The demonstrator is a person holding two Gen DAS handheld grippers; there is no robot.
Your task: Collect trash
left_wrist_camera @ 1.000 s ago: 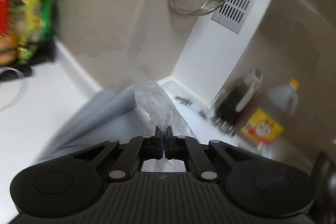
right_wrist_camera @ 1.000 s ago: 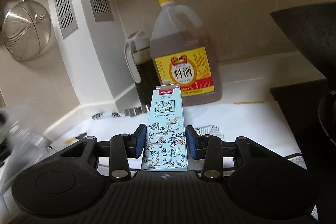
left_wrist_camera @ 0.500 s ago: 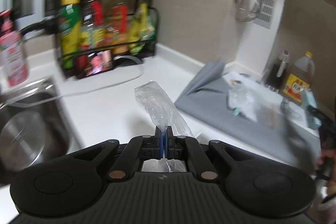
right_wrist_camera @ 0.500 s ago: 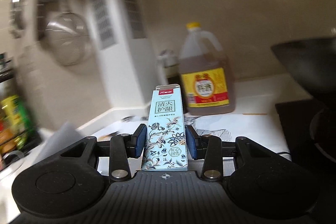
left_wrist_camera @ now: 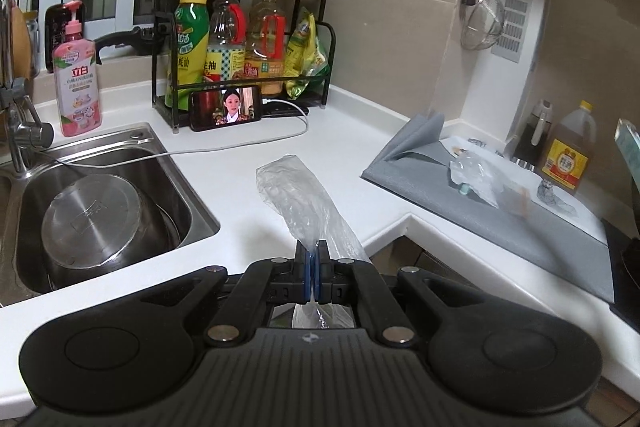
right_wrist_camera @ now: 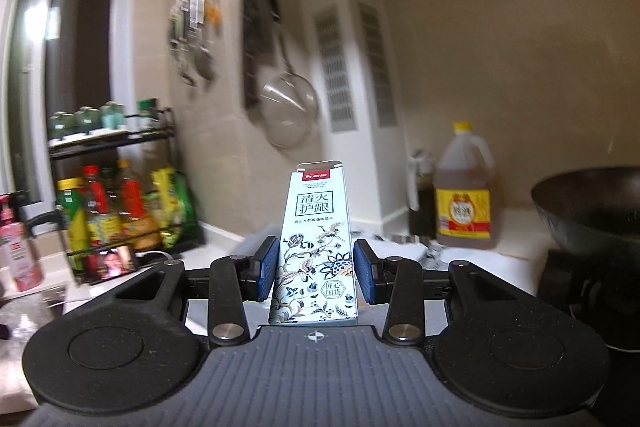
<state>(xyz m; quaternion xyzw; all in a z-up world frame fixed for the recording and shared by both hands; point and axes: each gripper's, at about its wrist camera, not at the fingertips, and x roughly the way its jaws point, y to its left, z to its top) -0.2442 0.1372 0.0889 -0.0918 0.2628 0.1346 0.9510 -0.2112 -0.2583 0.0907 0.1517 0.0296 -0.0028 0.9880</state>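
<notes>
Left wrist view: the left gripper (left_wrist_camera: 313, 269), bottom centre, is pinched tight on a crumpled clear plastic bag (left_wrist_camera: 298, 197) rising toward mid-frame; it looks light, limp and slippery, best held by its bunched neck.

Right wrist view: the right gripper (right_wrist_camera: 316, 269) clamps a floral paper carton (right_wrist_camera: 316, 247), centre frame, by its lower sides; likely light, stiff and crushable.

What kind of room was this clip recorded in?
A home kitchen, most likely: a steel sink set in a white counter, a rack of oil and sauce bottles, and utensils and a strainer hanging on the tiled wall.
</notes>
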